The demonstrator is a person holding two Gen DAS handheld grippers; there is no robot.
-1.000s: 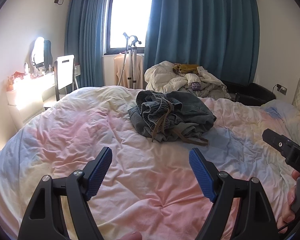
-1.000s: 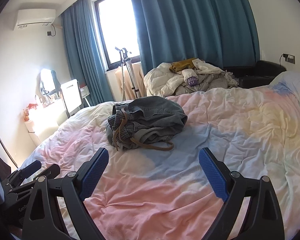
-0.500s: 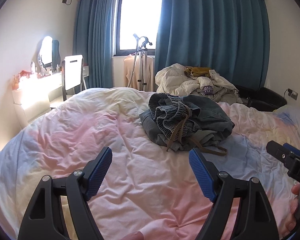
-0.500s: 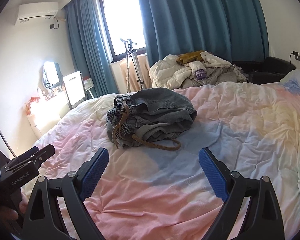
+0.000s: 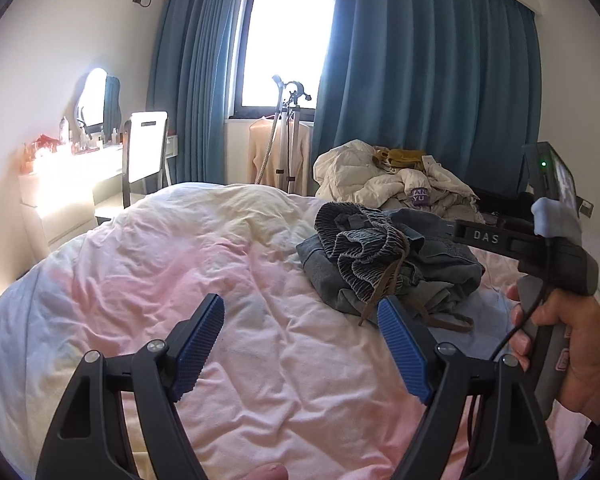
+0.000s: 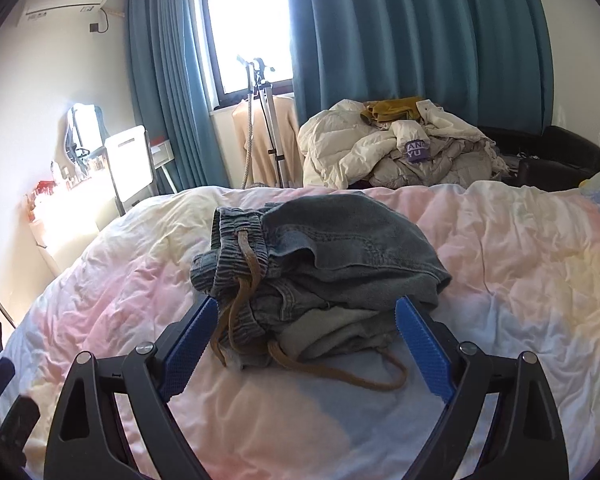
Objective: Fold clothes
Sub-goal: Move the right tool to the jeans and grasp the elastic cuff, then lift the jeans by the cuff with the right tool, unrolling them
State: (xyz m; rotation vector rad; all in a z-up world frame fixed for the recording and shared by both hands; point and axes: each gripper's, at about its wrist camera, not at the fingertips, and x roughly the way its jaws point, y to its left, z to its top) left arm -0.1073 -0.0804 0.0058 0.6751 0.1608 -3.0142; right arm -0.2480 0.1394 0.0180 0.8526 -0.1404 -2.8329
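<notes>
A crumpled pair of grey-blue denim trousers (image 6: 340, 248) with a brown drawstring (image 6: 340, 376) lies in a heap on the pastel duvet (image 6: 500, 260). My right gripper (image 6: 306, 308) is open, its blue pads on either side of the heap's near edge and not pressing on it. My left gripper (image 5: 300, 308) is open over bare duvet, and the trousers (image 5: 380, 256) sit just beyond its right finger. In the left wrist view a hand (image 5: 572, 344) holds the right gripper's handle to the right of the heap.
A pile of pale clothes (image 6: 400, 148) lies on a dark sofa (image 6: 560, 156) beyond the bed. A tripod stand (image 6: 260, 120) is at the window between blue curtains. A dressing table (image 5: 68, 172) and chair (image 5: 146, 148) stand on the left.
Both grippers have moved forward toward the trousers. The right one came much closer, so the heap's near edge now lies between its fingers. Both stayed open.
</notes>
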